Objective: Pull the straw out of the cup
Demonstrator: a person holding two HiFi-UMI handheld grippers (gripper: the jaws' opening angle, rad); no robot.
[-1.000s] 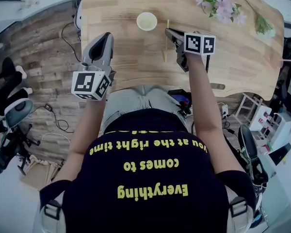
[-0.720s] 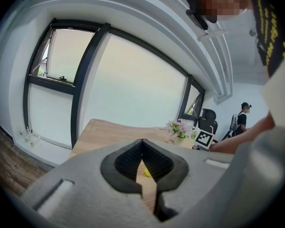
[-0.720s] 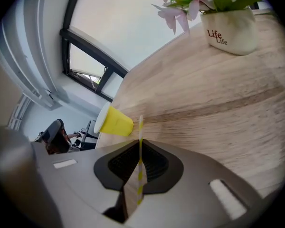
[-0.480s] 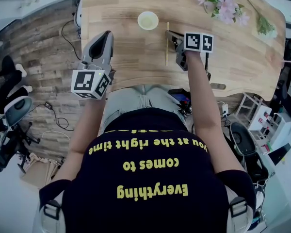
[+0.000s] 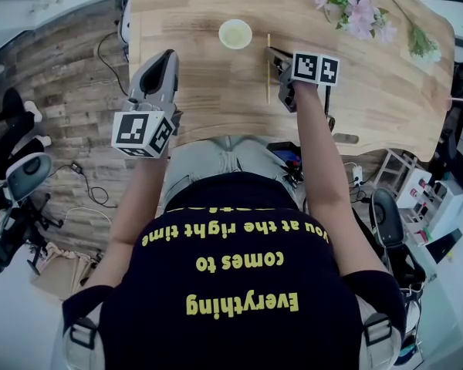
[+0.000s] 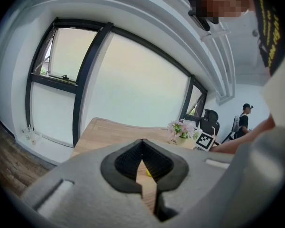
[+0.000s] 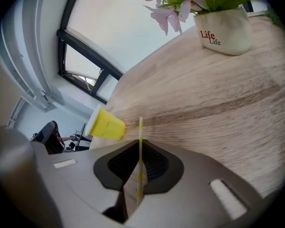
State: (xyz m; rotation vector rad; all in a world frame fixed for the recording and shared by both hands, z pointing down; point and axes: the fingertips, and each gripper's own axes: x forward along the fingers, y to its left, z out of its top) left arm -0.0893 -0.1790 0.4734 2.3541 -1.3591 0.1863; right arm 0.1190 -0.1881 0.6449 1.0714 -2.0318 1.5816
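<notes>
A yellow paper cup stands on the wooden table, with no straw in it. The yellow-and-white striped straw is out of the cup and to its right, low over the tabletop. My right gripper is closed on the straw partway along its length. In the right gripper view the straw runs between the pads of my right gripper, whose jaws are opening slightly, and the cup sits beyond. My left gripper hovers left of the cup, shut and holding nothing.
A white pot of pink flowers stands at the far right of the table, also in the right gripper view as the pot. A loose green sprig lies near the right edge. Office chairs and cables sit on the floor on both sides.
My right gripper has sunk a little toward the table with the straw, and the straw has turned from slightly slanted to straight. The left gripper has stayed put.
</notes>
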